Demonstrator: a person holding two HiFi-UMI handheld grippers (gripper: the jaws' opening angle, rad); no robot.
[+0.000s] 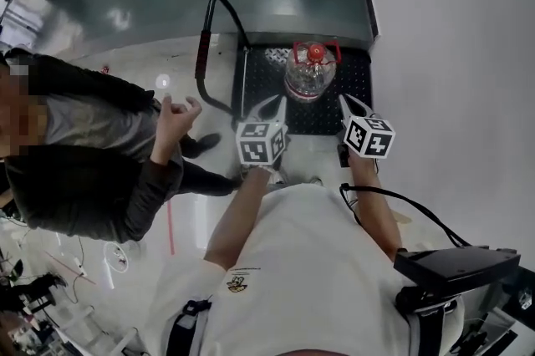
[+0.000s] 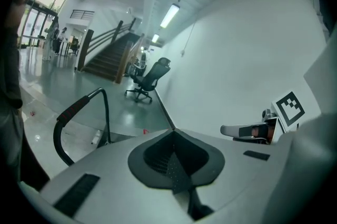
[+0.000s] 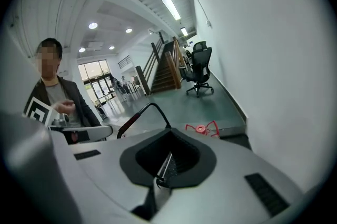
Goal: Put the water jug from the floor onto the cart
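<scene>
Water jug (image 1: 310, 72): a clear jug with a red cap and a red carry handle. It stands up straight on the cart's black deck, not on the floor.
Cart (image 1: 355, 83): it has a black bumpy deck and sits right beside the white wall (image 1: 451, 53). Its bent black push bar (image 1: 203, 53) with a red grip stands up on the left side.
Left gripper (image 1: 269, 105): the jaws are pressed together and nothing is between them. It is near the jug on the near left, but not touching it.
Right gripper (image 1: 352, 105): the jaws are together too, and they hold nothing. It is on the near right of the jug, a little apart from it. In the right gripper view only the jug's red top (image 3: 202, 128) peeks over the jaws.
Marker cubes (image 1: 262, 142): one black-and-white cube sits on each gripper, just behind the jaws.
Other person (image 1: 84, 154): stands at the left in a dark jacket with one hand (image 1: 175, 116) held up, near the push bar.
Office chair (image 2: 150, 77): black, far off on the shiny grey floor (image 2: 42, 86), close to the wall.
Stairs (image 2: 105, 60): at the back of the hall.
</scene>
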